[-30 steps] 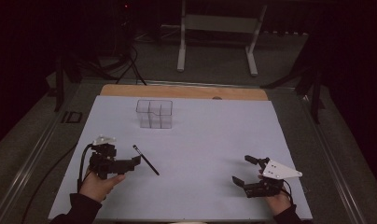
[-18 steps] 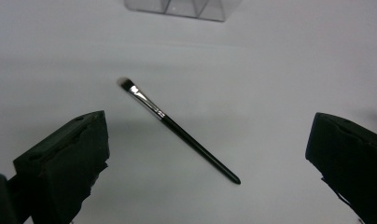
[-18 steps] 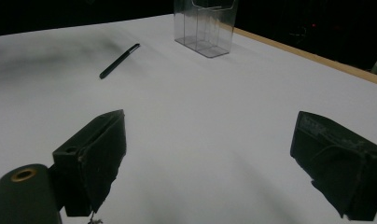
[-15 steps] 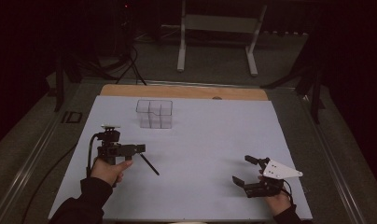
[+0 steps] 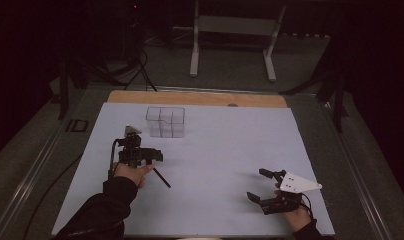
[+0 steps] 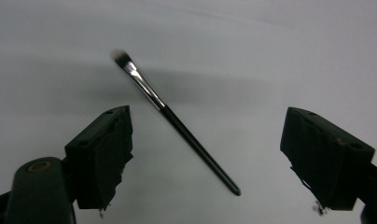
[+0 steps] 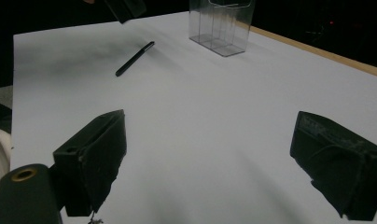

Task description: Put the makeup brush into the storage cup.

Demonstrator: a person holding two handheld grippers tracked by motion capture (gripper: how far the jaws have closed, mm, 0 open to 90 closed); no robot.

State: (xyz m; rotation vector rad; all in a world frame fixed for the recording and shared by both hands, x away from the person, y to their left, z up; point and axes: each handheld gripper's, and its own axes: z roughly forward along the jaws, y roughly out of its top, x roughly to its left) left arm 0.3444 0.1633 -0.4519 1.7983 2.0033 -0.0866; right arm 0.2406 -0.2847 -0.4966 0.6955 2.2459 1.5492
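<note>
A thin black makeup brush (image 5: 161, 177) (image 6: 177, 123) (image 7: 134, 58) lies flat on the white sheet, its bristle end pointing toward the person's left hand. My left gripper (image 5: 149, 155) hovers above it with jaws wide open; in the left gripper view the brush lies on the sheet between the two jaws, untouched. A clear plastic organizer (image 5: 165, 121) (image 7: 220, 25) with several compartments stands at the back of the sheet. My right gripper (image 5: 260, 185) rests open near the front right, holding nothing.
The white sheet (image 5: 225, 145) covers most of the table; a wooden strip (image 5: 200, 98) runs along its far edge. A metal stand (image 5: 230, 35) sits on the floor beyond the table. Dark cables (image 5: 135, 65) trail at the back left.
My left gripper has moved forward and to the right, from the front left to just above the brush. The brush and the right gripper have stayed in place.
</note>
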